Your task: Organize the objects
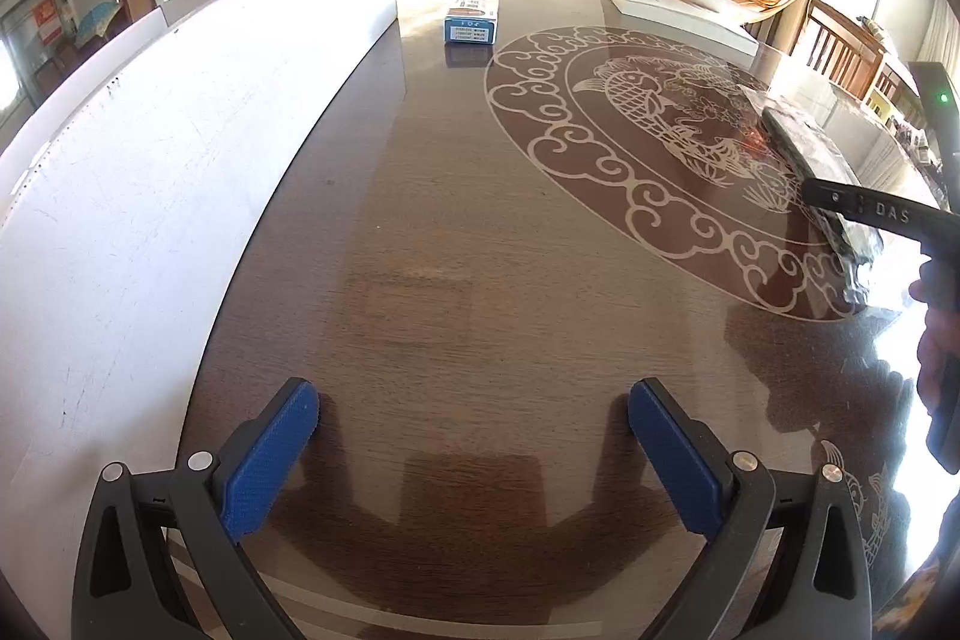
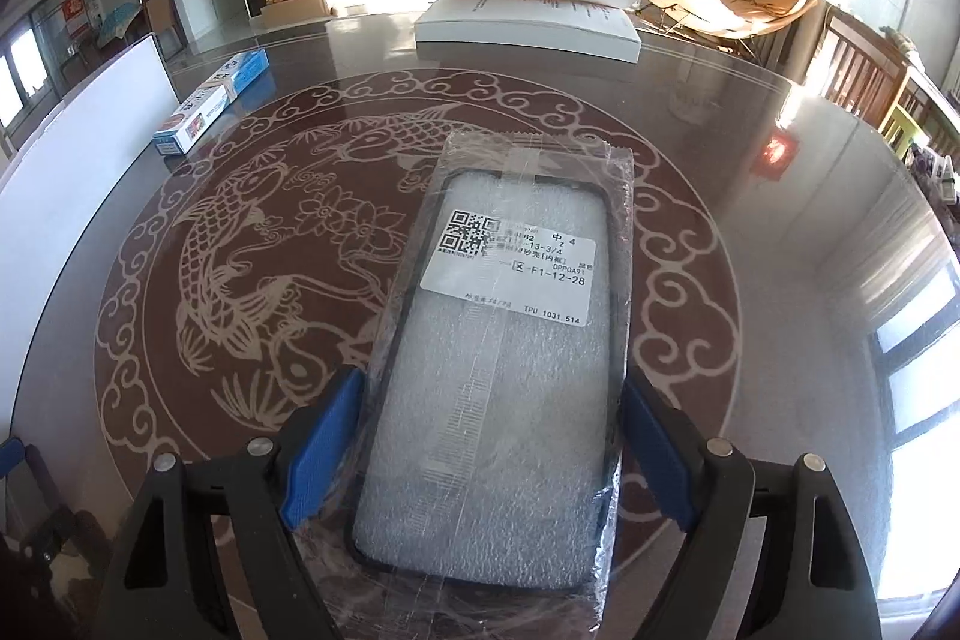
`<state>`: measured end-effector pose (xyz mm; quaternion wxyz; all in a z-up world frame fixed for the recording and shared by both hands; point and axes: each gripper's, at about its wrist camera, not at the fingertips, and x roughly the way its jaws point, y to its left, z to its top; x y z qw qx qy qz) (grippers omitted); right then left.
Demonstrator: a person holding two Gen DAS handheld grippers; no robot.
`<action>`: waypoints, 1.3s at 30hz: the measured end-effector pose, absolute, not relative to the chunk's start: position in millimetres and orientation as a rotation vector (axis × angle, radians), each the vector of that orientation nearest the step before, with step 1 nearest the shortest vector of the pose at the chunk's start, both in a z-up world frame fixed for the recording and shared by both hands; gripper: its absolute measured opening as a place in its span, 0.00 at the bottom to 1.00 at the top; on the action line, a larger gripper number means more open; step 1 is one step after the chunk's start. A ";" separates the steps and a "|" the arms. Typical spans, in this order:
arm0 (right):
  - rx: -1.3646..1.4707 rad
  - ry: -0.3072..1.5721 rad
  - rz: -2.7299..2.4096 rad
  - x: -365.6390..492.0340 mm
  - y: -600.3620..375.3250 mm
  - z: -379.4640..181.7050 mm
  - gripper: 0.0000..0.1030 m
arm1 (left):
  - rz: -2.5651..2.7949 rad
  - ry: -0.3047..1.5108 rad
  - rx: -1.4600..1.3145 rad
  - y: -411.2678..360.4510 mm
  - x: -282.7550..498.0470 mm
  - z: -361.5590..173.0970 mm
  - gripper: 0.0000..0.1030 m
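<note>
A black phone case in a clear plastic bag with a white label (image 2: 498,376) lies on the dark glass-topped worktop (image 2: 750,196), over its pale fish pattern. The right gripper (image 2: 489,454) straddles it; whether the blue pads (image 2: 321,442) press it is unclear. The left gripper (image 1: 474,466) stands open and empty. A blue and white carton (image 2: 210,103) lies well apart.

Hard sunlight from far windows, blown-out glare on glossy table (image 1: 420,196); crisp gripper shadows near lens; heavy fisheye bending, dark vignette at corners.
</note>
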<state>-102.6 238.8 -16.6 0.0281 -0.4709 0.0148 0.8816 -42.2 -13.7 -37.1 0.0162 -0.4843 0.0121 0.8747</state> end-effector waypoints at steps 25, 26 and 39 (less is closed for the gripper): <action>-1.442 -0.013 2.790 -87.8 231.6 -25.3 1.00 | 2.726 0.035 -1.501 -13.2 -44.2 -36.0 1.00; -1.442 -0.013 2.790 -87.8 231.7 -25.4 1.00 | 2.726 0.035 -1.501 -13.4 -43.8 -35.9 1.00; -1.442 -0.013 2.790 -87.9 231.4 -25.4 1.00 | 2.723 0.030 -1.510 -15.1 -46.9 -37.5 1.00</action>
